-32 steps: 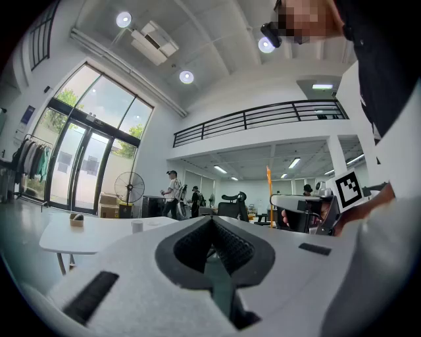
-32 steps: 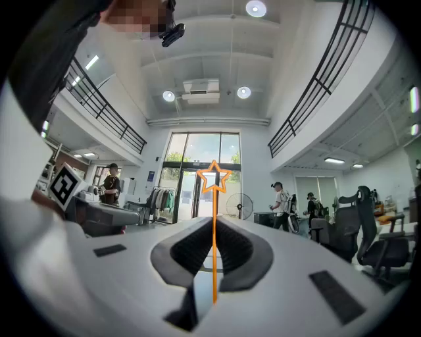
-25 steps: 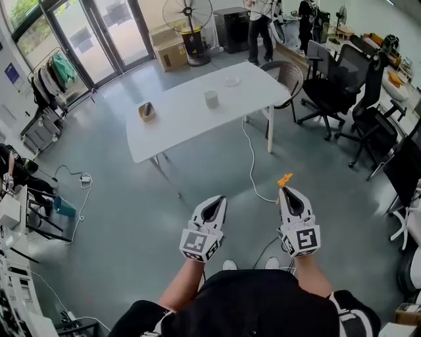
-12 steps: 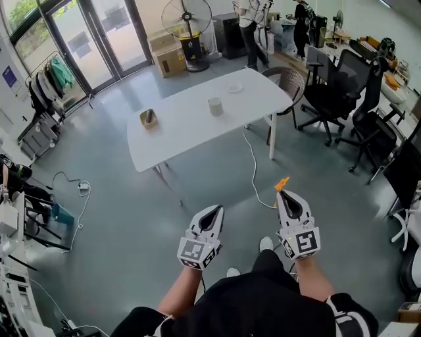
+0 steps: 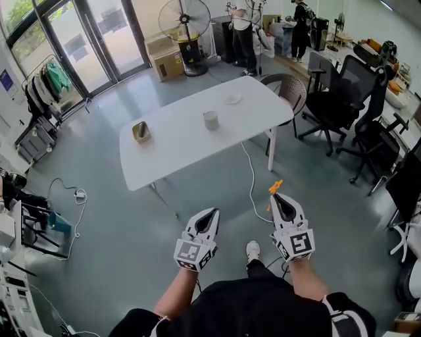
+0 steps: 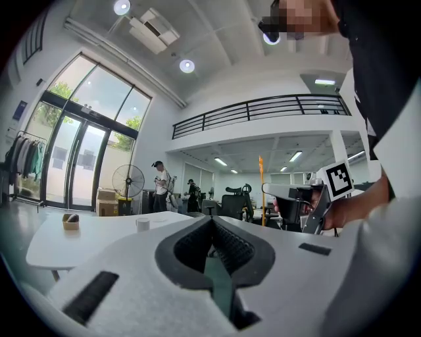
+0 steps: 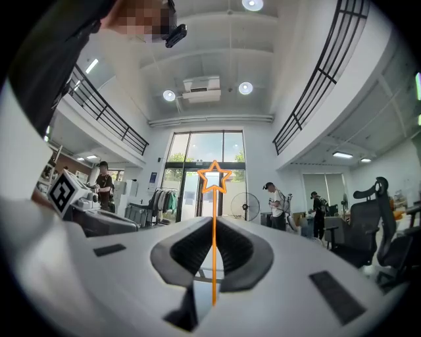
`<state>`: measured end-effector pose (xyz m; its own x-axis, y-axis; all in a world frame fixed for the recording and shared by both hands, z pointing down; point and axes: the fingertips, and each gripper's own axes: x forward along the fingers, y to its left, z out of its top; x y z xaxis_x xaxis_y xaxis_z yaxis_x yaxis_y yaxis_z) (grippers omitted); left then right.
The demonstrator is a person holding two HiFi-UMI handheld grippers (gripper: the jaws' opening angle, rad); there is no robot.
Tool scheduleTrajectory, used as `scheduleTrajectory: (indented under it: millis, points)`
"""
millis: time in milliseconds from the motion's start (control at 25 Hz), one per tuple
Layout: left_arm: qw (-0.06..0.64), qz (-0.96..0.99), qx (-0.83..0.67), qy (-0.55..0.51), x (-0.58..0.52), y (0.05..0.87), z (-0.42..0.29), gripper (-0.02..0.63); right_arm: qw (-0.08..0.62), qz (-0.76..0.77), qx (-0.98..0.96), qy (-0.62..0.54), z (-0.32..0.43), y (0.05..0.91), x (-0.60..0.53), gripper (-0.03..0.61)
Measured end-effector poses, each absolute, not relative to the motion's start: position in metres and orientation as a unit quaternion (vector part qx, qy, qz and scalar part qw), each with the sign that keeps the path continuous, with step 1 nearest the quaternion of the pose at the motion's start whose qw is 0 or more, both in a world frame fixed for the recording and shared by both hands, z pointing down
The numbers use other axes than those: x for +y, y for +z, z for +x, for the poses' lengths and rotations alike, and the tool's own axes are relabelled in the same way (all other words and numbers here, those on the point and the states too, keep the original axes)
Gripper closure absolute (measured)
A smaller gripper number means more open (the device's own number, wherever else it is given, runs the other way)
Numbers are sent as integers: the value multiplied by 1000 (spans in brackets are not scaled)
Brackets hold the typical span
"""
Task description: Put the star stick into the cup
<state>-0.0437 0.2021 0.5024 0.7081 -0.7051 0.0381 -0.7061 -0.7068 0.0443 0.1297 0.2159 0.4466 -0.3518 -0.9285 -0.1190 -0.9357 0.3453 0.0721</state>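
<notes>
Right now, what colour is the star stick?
The star stick is orange, clearest in the right gripper view.

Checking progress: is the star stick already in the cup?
No, the right gripper holds the star stick, and the cup stands apart on the table.

— How many things are on the one white table (image 5: 171, 150)?
— Three: one cup (image 5: 210, 120), one small dish (image 5: 231, 99), one tan holder (image 5: 140, 131).
— Anything else?
— Two grippers, left gripper (image 5: 211, 214) and right gripper (image 5: 280, 197). One star stick (image 5: 274, 189). One standing fan (image 5: 186, 16).
</notes>
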Motion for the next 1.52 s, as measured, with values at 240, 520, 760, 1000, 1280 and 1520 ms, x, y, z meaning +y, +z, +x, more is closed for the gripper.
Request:
scheduleTrajectory:
  millis: [240, 520, 760, 1000, 1280, 1520]
  points:
    - [18, 916, -401, 14, 130, 490, -16, 606, 35, -559, 827, 50, 165, 445, 148, 557]
    - [19, 896, -442, 27, 58, 489, 4, 606, 34, -545, 836, 49, 210, 449, 78, 557]
    - [24, 889, -456, 30, 30, 491, 20, 606, 39, -533, 845, 35, 223, 458, 40, 557]
    - [28, 885, -463, 37, -1, 502, 17, 606, 36, -510, 859, 30, 206, 465, 1, 557]
    - [19, 884, -466, 27, -64, 505, -6, 606, 37, -496, 867, 29, 170, 469, -66, 557]
    - [6, 886, -464, 19, -124, 493, -38, 606, 46, -488, 870, 46, 126, 453, -127, 557]
